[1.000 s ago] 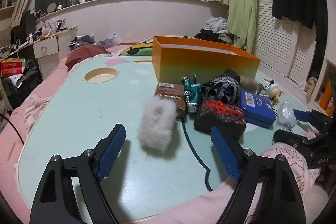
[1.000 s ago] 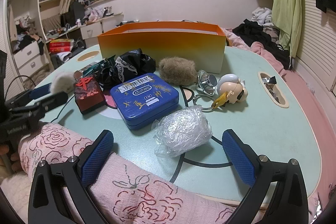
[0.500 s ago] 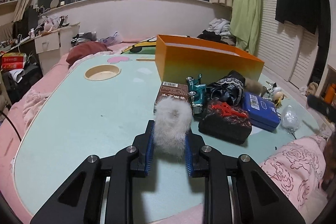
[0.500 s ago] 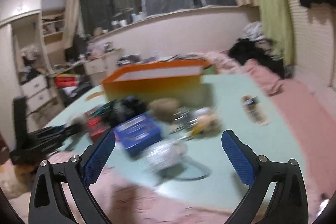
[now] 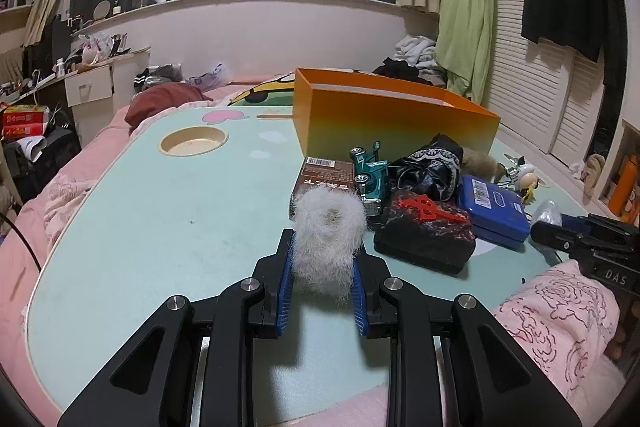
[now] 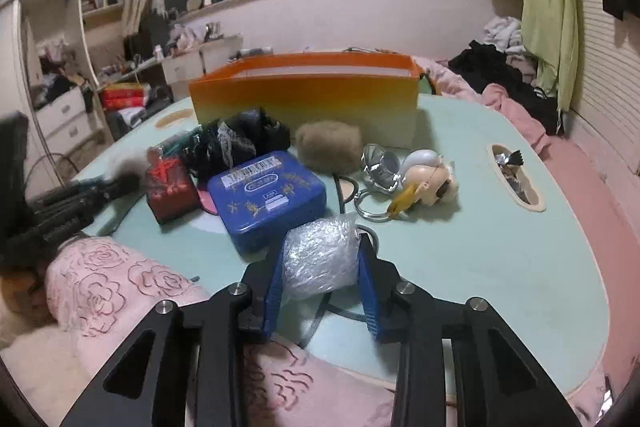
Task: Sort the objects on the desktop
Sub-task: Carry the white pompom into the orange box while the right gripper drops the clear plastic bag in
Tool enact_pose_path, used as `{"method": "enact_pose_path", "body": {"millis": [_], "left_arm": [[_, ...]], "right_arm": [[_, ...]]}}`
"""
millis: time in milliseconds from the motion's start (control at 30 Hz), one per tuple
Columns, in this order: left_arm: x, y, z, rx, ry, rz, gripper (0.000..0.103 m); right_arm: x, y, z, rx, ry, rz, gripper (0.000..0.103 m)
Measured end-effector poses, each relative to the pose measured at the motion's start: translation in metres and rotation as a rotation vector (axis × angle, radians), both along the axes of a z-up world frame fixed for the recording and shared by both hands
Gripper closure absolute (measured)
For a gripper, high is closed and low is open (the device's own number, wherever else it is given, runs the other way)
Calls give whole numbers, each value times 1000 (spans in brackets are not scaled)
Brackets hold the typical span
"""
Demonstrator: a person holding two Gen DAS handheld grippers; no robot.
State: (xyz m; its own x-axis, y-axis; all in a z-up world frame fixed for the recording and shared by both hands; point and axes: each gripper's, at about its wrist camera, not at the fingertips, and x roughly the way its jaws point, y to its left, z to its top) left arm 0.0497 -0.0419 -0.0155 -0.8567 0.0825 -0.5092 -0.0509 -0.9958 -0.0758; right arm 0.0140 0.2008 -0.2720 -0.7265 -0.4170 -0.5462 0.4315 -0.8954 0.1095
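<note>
White fluff ball (image 5: 328,227), orange box (image 5: 394,121), blue tin (image 6: 266,197) w/ gold motifs.

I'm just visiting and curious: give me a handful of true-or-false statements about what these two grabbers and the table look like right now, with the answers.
1. The left gripper is shut on a white fluffy ball. True.
2. The right gripper holds the blue tin. False: it is shut on a crinkled clear plastic bundle; the tin lies on the table.
3. The orange box stands at the far side of the clutter. True.
4. The brown fuzzy ball is inside the orange box. False: it sits on the table in front of it.
5. The green toy car lies beside a brown packet. True.
</note>
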Motion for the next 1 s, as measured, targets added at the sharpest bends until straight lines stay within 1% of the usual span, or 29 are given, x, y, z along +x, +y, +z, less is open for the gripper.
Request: {"method": "enact_pose_path", "body": {"millis": [33, 100, 200, 300, 333, 367, 467, 533, 567, 600, 633, 667, 700, 733, 767, 800, 833, 867, 900, 1000], "left_arm": [[2, 0, 2, -3, 8, -1, 78], [7, -2, 10, 1, 30, -11, 78], [9, -3, 33, 52, 53, -40, 78], [1, 4, 70, 62, 127, -43, 78], [-6, 7, 78, 62, 133, -44, 78], [-18, 10, 90, 70, 137, -44, 78], [-58, 18, 110, 86, 107, -39, 78], [-89, 22, 114, 62, 90, 15, 77], [-105, 23, 111, 53, 67, 27, 77], [-123, 24, 104, 56, 26, 20, 66], [-140, 24, 92, 67, -42, 2, 41], [-156, 23, 77, 78, -132, -11, 31], [-158, 24, 71, 72, -120, -23, 29], [-156, 28, 66, 41, -97, -36, 27], [-155, 33, 63, 2, -92, -49, 27], [-154, 37, 62, -32, -101, -61, 26], [-153, 38, 61, -39, -113, -63, 26], [-152, 36, 61, -25, -119, -60, 26], [-150, 35, 62, -10, -114, -60, 26], [-131, 28, 73, 23, -42, -57, 26]], "right_arm": [[3, 3, 3, -40, 6, 16, 71], [11, 8, 11, -73, 50, 14, 71], [14, 2, 32, -59, 114, 10, 71], [-2, -12, 62, -39, 168, -3, 71], [-12, -18, 73, -31, 181, -13, 71], [-21, -22, 81, -32, 185, -21, 71], [-65, -35, 101, -66, 138, -32, 71], [-101, -43, 103, -79, 95, -67, 69], [-113, -44, 102, -73, 73, -76, 58], [-129, -48, 95, -56, 31, -83, 47], [-143, -52, 84, -28, -21, -101, 27], [-151, -51, 74, -9, -56, -117, 24], [-158, -52, 62, 12, -104, -133, 24], [-155, -54, 57, 56, -70, -133, 25], [-150, -54, 55, 83, -37, -144, 25], [-148, -53, 56, 93, -26, -153, 24], [-148, -51, 57, 88, -40, -149, 24], [-147, -47, 59, 63, -51, -139, 24], [-144, -44, 62, 40, -43, -137, 24], [-127, -32, 76, -22, 31, -156, 24]]}}
